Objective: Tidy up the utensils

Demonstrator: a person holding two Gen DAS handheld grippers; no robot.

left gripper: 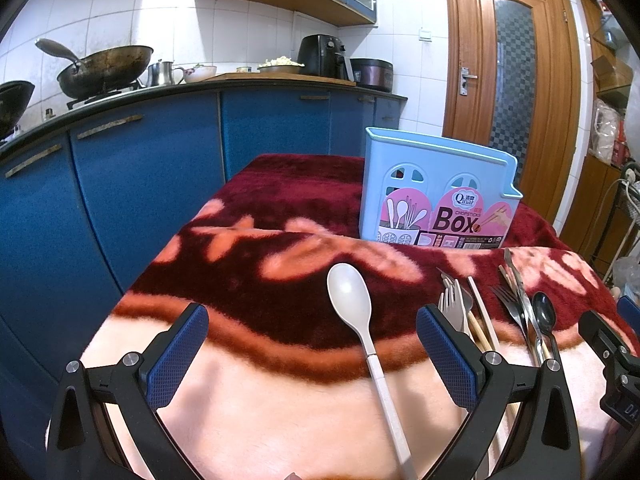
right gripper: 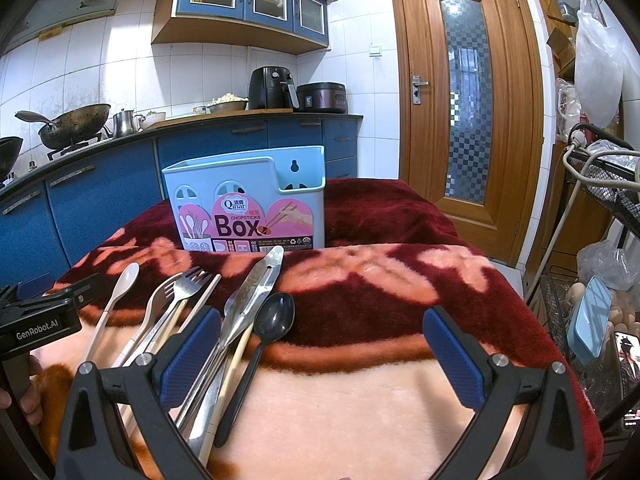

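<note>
Both hand-held grippers, left and right, hung spread wide and grasped nothing. Nothing appeared sorted yet: no handles rose above the rim of the blue chopsticks box, though its inside was hidden. In front of the box on the blanket-covered counter lay the white spoon, forks, chopsticks, metal tongs and black spoon. All remained to be loaded.
</note>
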